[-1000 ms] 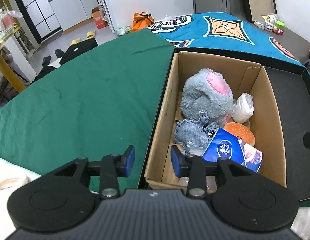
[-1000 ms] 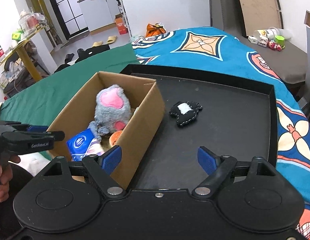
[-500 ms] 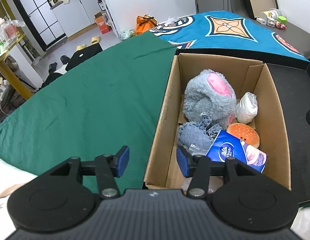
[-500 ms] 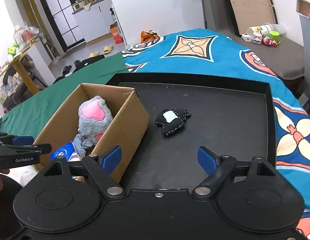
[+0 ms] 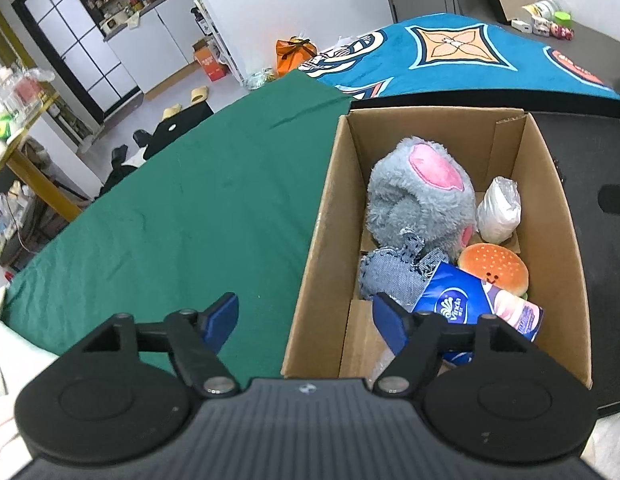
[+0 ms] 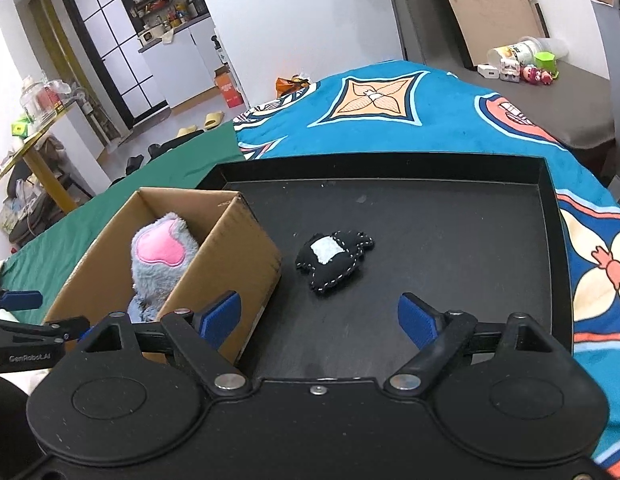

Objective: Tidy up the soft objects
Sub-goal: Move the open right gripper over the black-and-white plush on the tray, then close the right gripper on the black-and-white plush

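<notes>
A cardboard box (image 5: 566,248) holds a grey plush with pink patch (image 5: 418,196), a denim piece (image 5: 390,276), a burger toy (image 5: 494,268), a blue tissue pack (image 5: 462,308) and a white bag (image 5: 500,210). My left gripper (image 5: 306,320) is open and empty, straddling the box's near left wall. A black stitched soft toy with a white patch (image 6: 332,258) lies on the black tray (image 6: 450,220). My right gripper (image 6: 320,318) is open and empty, just short of that toy. The box (image 6: 230,256) and plush (image 6: 160,256) show at its left.
A green cloth (image 5: 170,220) covers the surface left of the box. A blue patterned blanket (image 6: 390,108) lies beyond the tray. Small toys and a cup (image 6: 518,62) stand on a far grey surface. My left gripper shows at the right wrist view's left edge (image 6: 18,300).
My left gripper has opened wider and shifted slightly. My right gripper has moved forward and right over the tray, closer to the black toy.
</notes>
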{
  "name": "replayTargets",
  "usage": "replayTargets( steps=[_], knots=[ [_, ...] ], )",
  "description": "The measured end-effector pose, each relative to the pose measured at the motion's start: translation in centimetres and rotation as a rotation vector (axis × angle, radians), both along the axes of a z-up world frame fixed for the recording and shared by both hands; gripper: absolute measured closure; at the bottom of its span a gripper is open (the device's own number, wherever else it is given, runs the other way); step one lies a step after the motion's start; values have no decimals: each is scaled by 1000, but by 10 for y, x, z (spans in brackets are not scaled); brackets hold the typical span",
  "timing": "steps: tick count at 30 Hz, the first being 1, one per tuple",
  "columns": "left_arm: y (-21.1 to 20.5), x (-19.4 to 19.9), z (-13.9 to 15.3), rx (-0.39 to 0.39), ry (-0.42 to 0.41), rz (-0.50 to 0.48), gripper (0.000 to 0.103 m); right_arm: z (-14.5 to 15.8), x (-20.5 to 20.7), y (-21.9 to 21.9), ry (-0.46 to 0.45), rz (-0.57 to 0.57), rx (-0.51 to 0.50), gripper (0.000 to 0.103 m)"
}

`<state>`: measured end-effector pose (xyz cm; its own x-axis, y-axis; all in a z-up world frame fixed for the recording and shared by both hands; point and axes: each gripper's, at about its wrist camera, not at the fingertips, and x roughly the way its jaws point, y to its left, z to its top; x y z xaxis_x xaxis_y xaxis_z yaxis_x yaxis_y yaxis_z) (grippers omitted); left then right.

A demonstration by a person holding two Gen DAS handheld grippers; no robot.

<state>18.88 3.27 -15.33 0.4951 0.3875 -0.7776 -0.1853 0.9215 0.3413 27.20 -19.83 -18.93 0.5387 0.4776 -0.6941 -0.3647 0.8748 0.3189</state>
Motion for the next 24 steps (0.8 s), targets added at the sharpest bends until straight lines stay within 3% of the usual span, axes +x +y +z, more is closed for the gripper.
replayTargets(
  steps=[10,24],
  knots=[
    [-5,10,-8,42,34,20,30,-19,21,6,8,9,4,38],
    [-9,14,-12,87,51,40,30,-38,56,23,-30,27,-40,44]
  ],
)
